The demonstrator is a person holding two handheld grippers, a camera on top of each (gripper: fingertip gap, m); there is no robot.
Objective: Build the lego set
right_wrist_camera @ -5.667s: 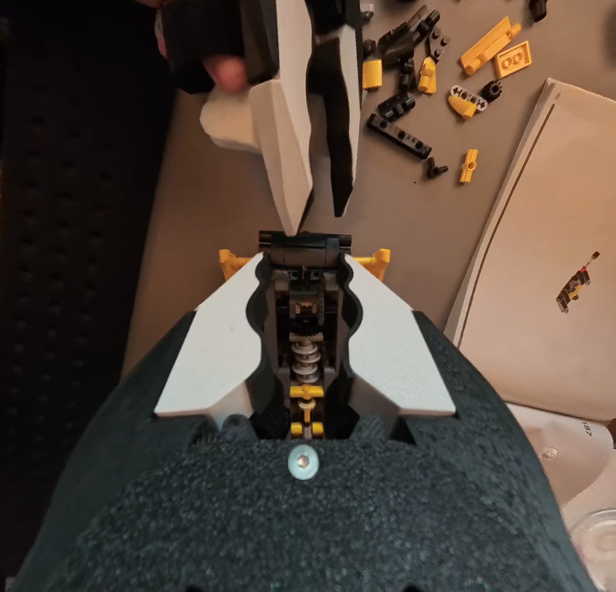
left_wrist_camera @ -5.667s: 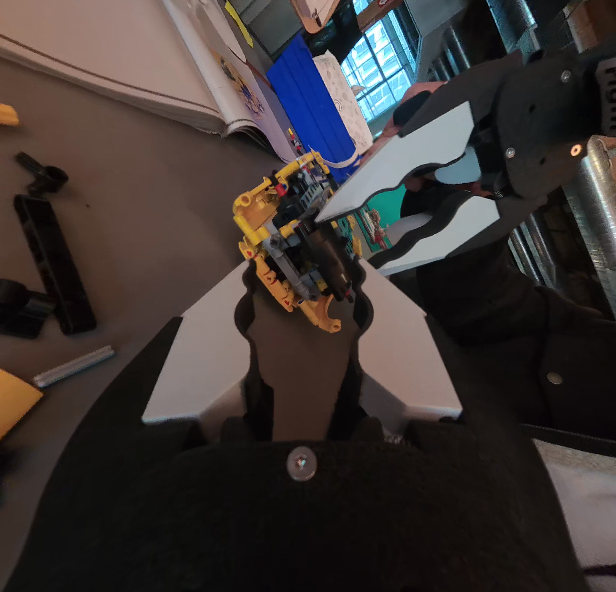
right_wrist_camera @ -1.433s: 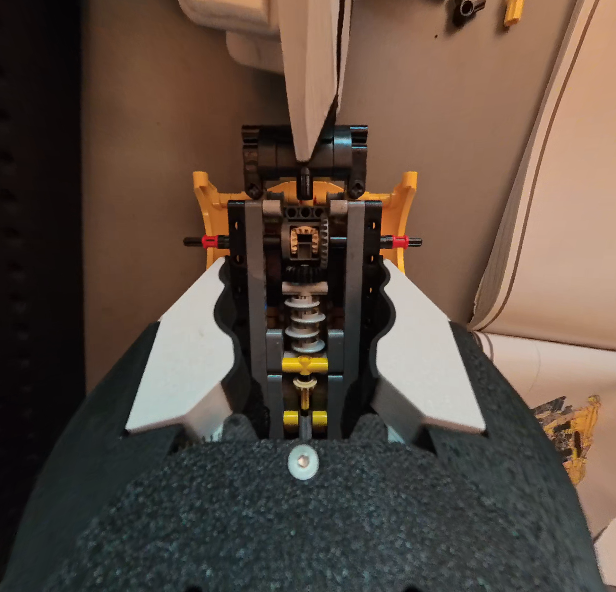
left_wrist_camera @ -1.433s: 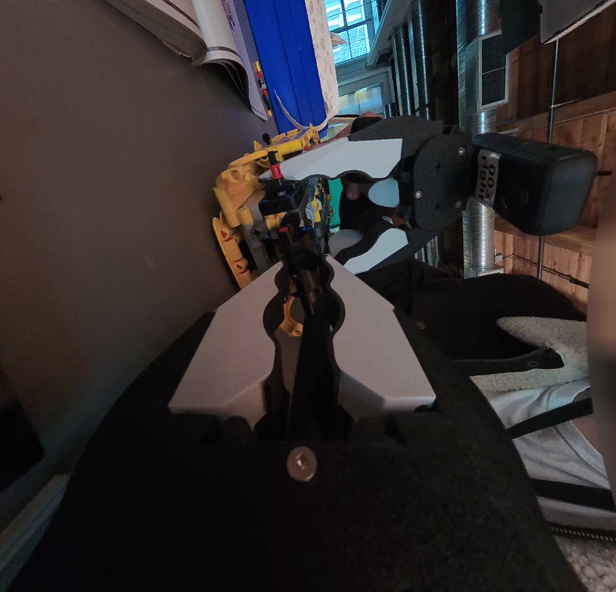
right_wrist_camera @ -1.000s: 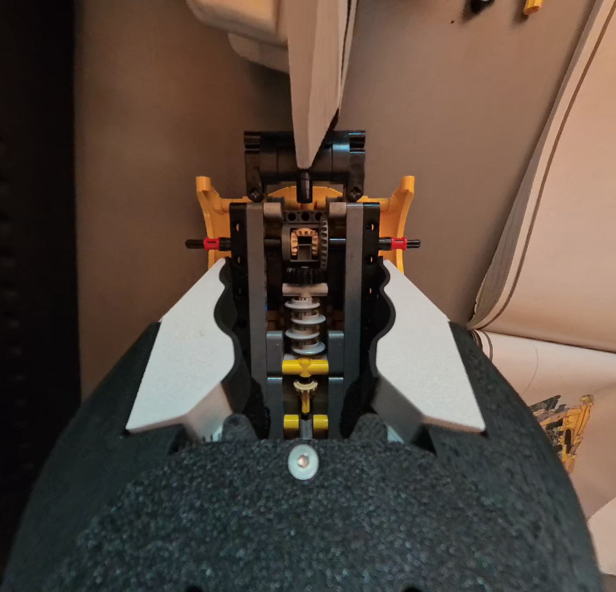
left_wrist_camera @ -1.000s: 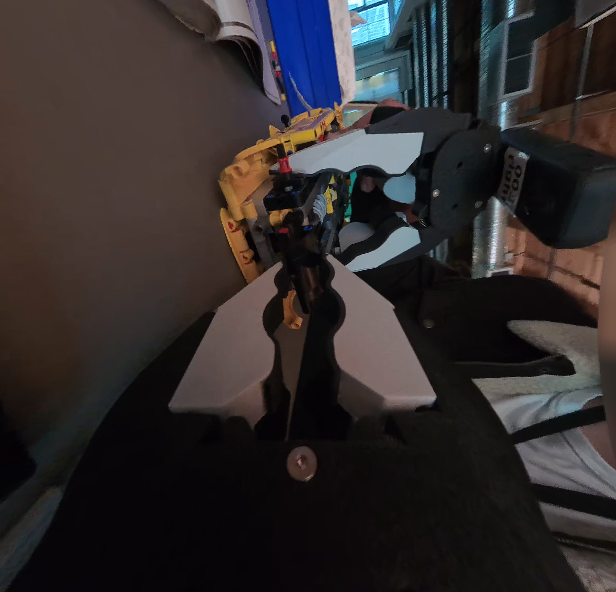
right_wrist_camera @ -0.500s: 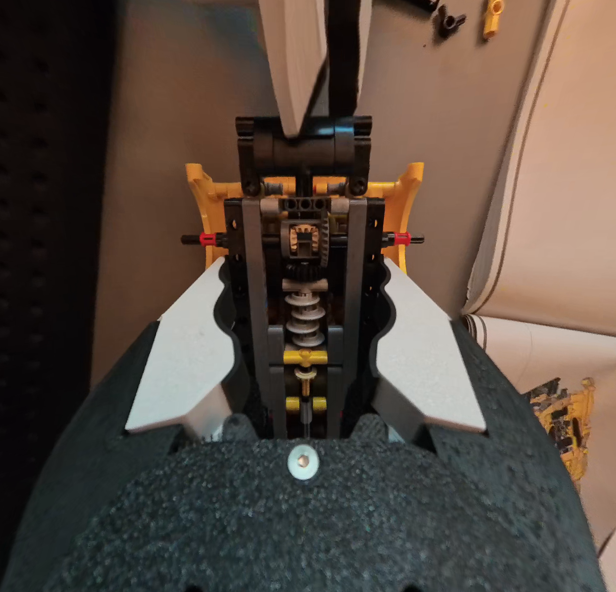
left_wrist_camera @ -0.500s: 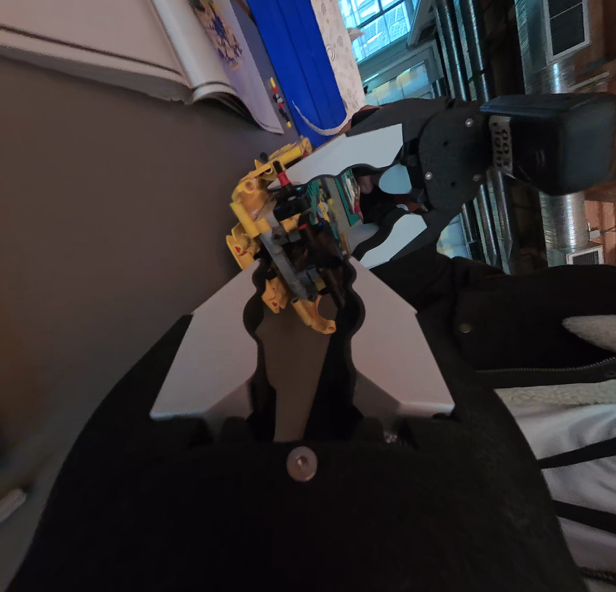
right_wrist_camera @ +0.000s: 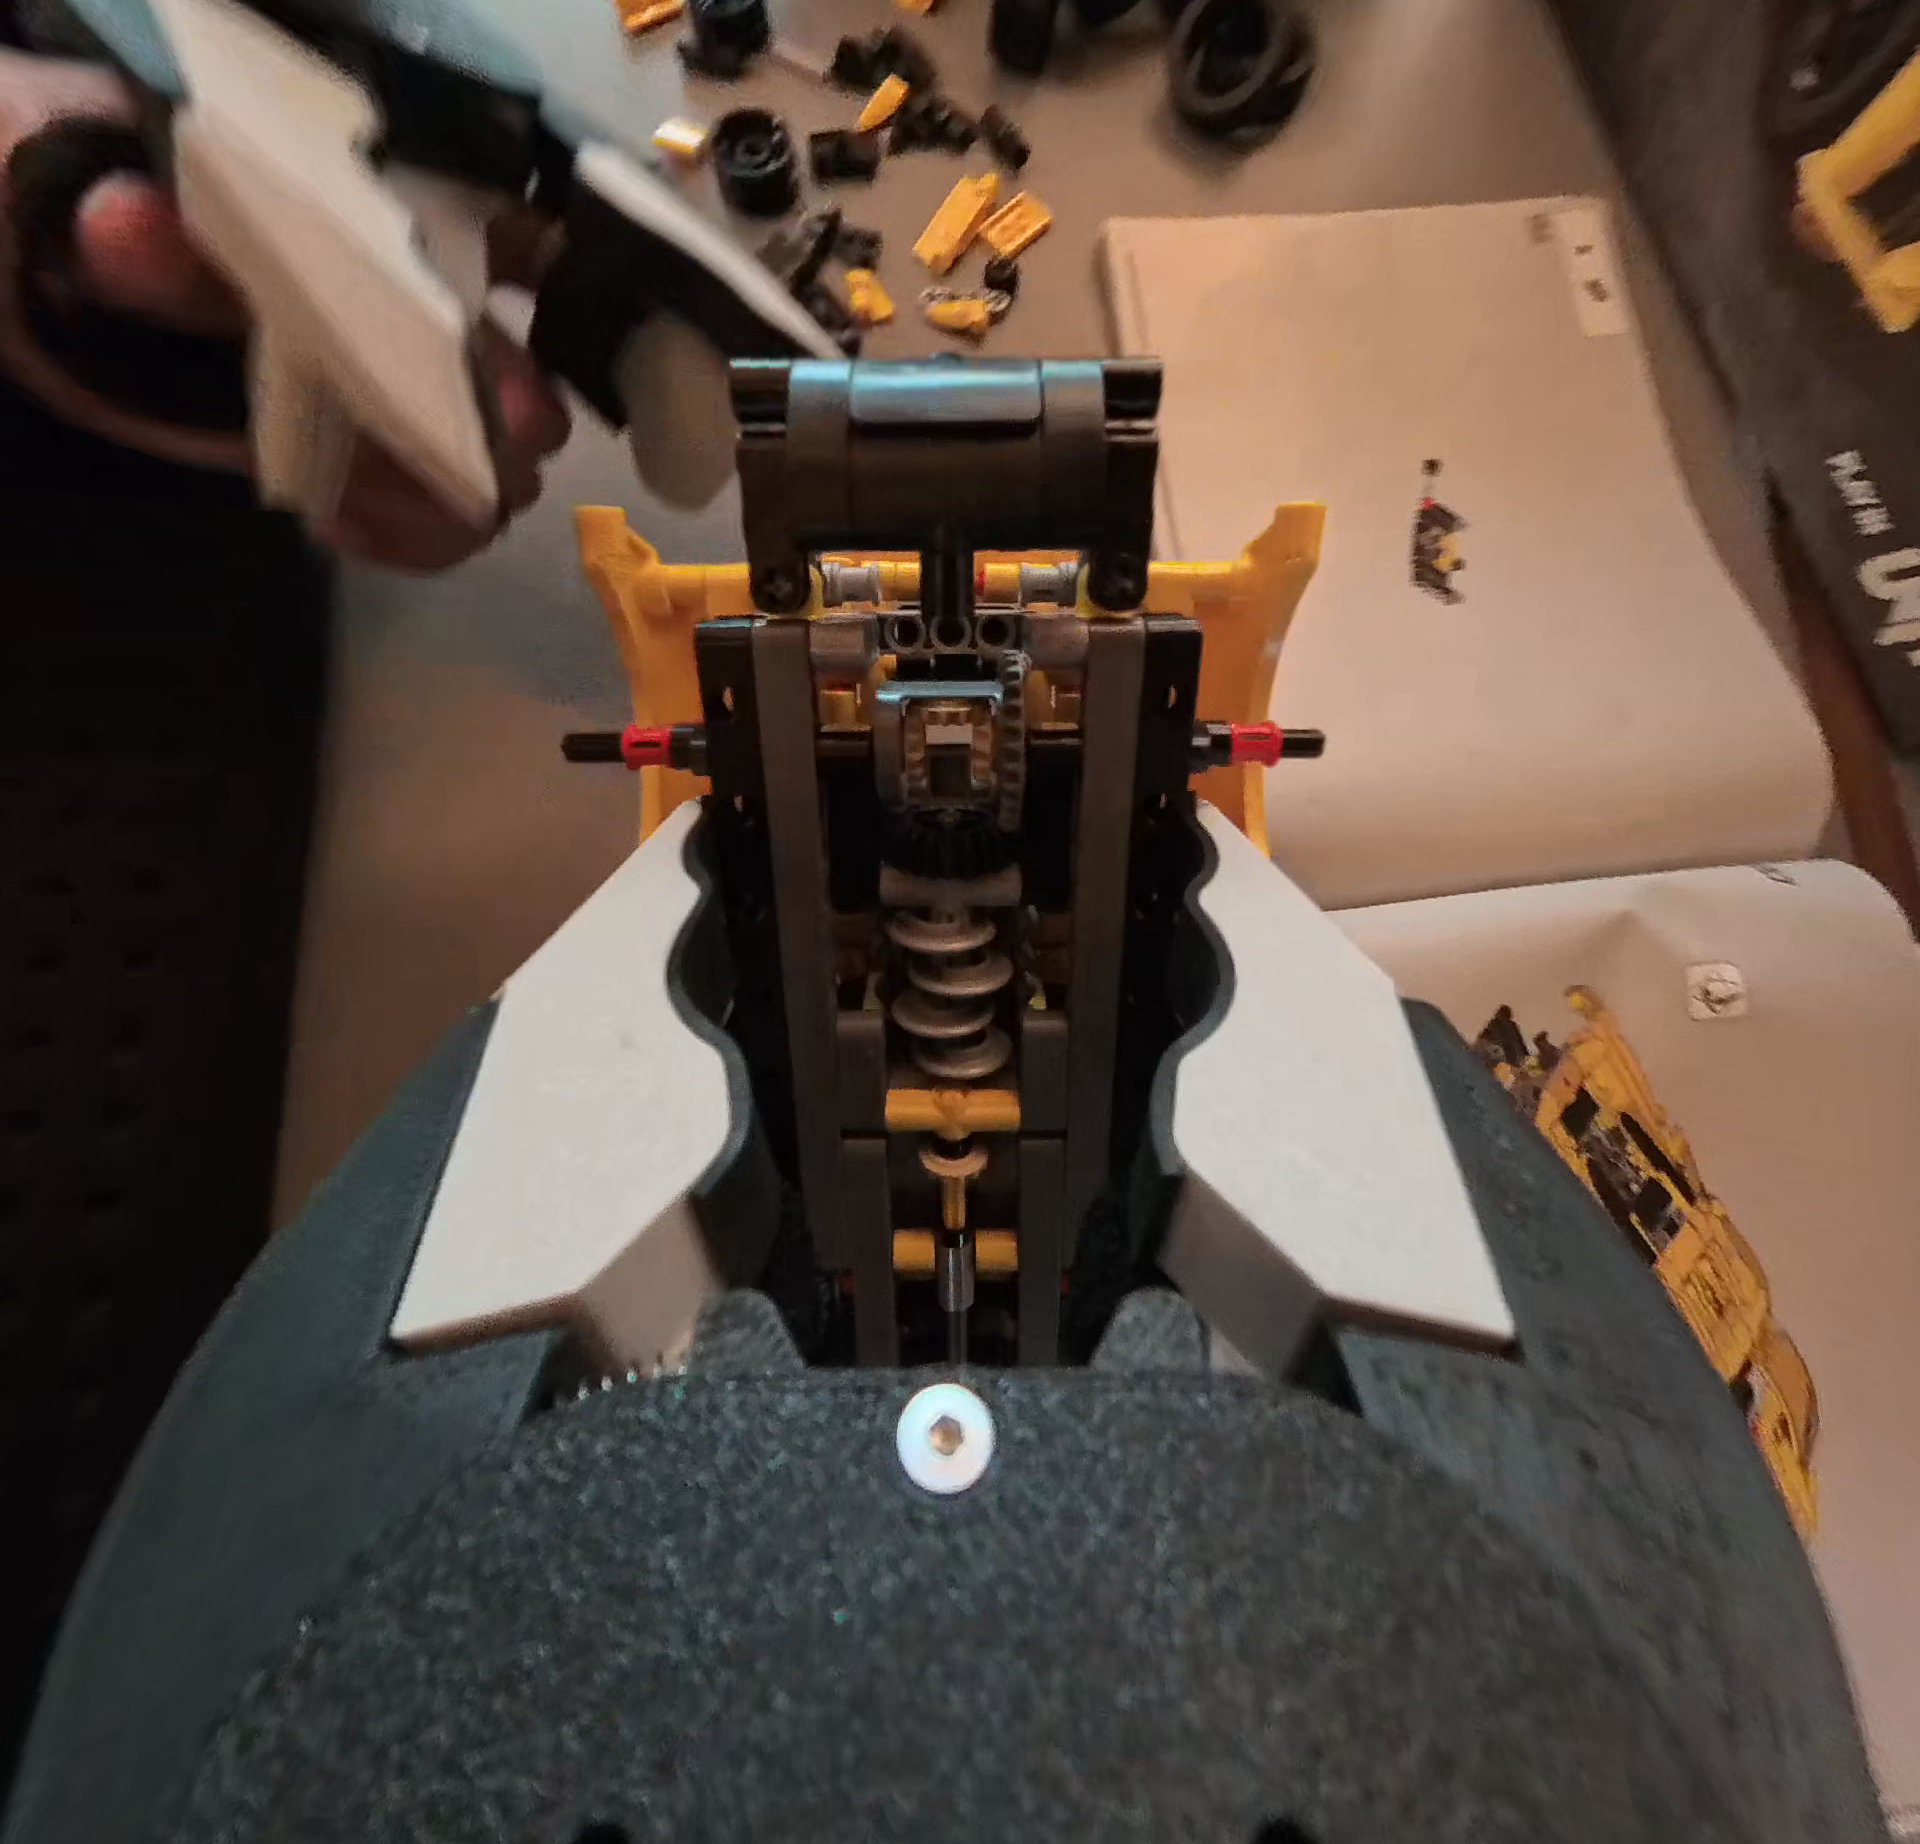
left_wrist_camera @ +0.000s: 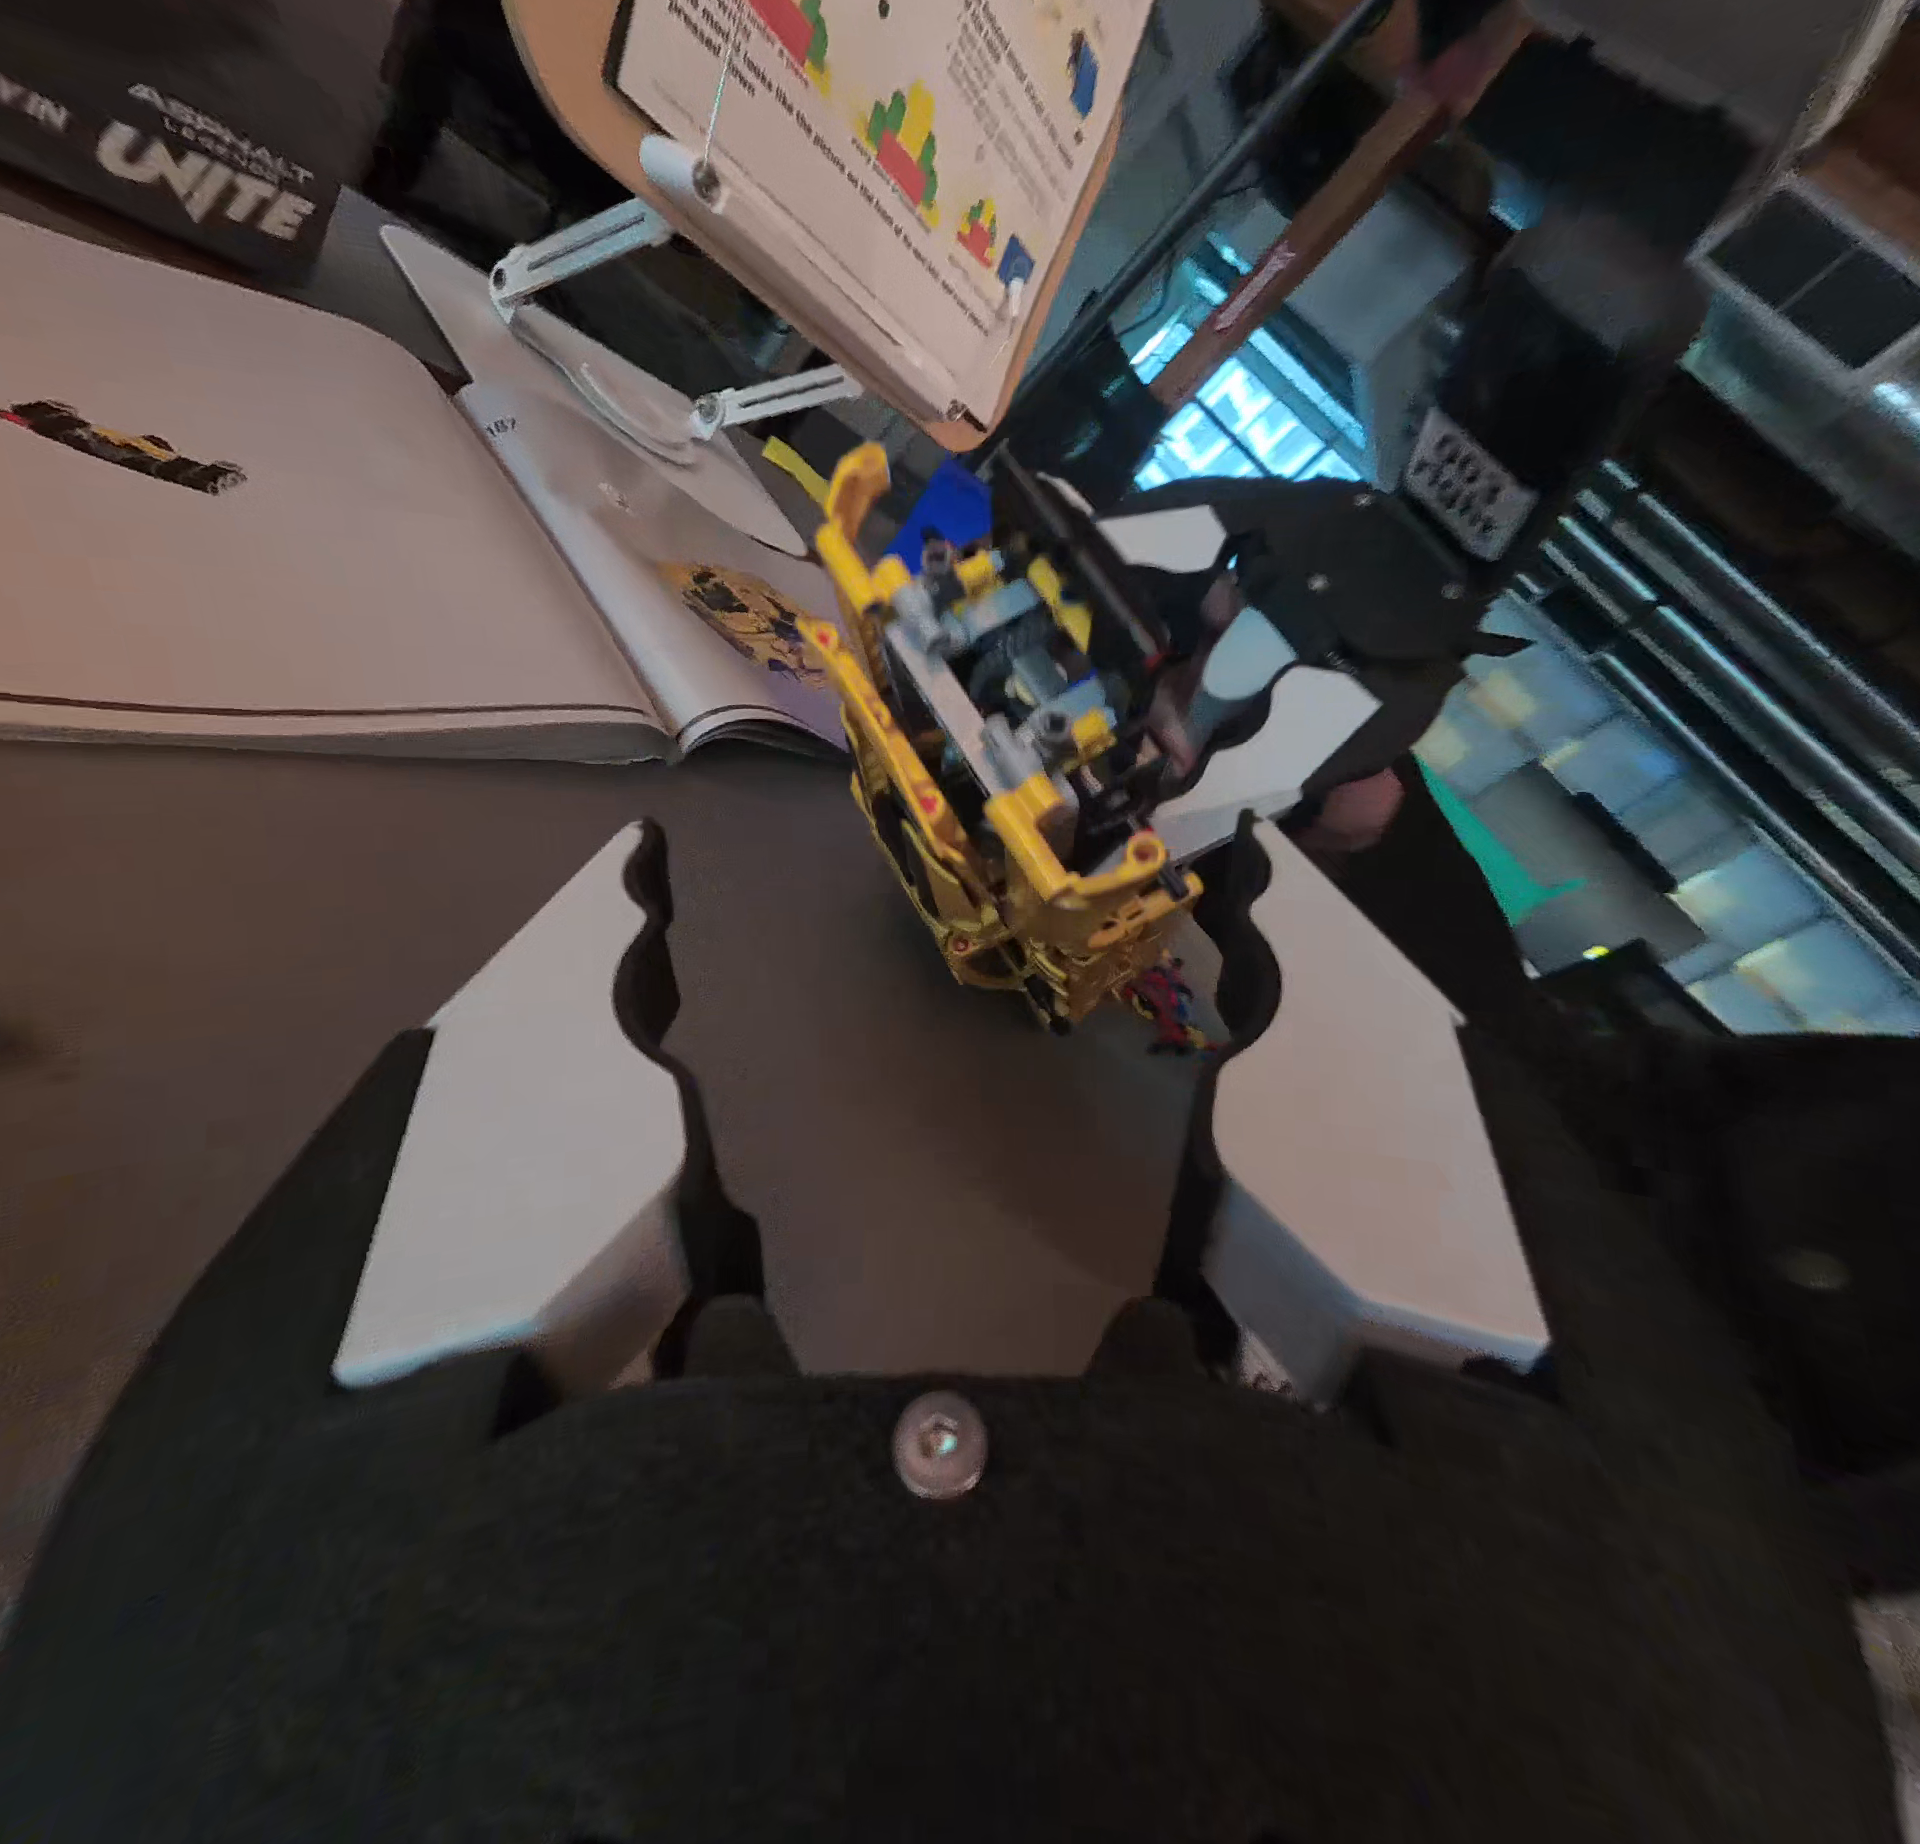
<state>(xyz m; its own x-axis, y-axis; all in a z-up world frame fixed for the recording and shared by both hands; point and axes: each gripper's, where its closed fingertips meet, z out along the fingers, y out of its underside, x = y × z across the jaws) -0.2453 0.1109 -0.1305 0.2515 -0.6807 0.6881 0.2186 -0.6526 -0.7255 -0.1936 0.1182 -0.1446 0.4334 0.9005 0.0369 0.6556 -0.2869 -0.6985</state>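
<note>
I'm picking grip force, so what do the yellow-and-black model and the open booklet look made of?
Model: hard moulded plastic with a semi-gloss sheen, judging by its crisp edges, pin holes and gears. Booklet: matte paper, its stacked page edges showing. The right gripper has its jaws shut on the model.

Black cardboard box (left_wrist_camera: 156, 121): white printed lettering
Open white instruction booklet (left_wrist_camera: 499, 506): small page number
Propped instruction card (left_wrist_camera: 862, 132): printed lines
Right gripper (left_wrist_camera: 1174, 693): white sticker, blurred
</note>
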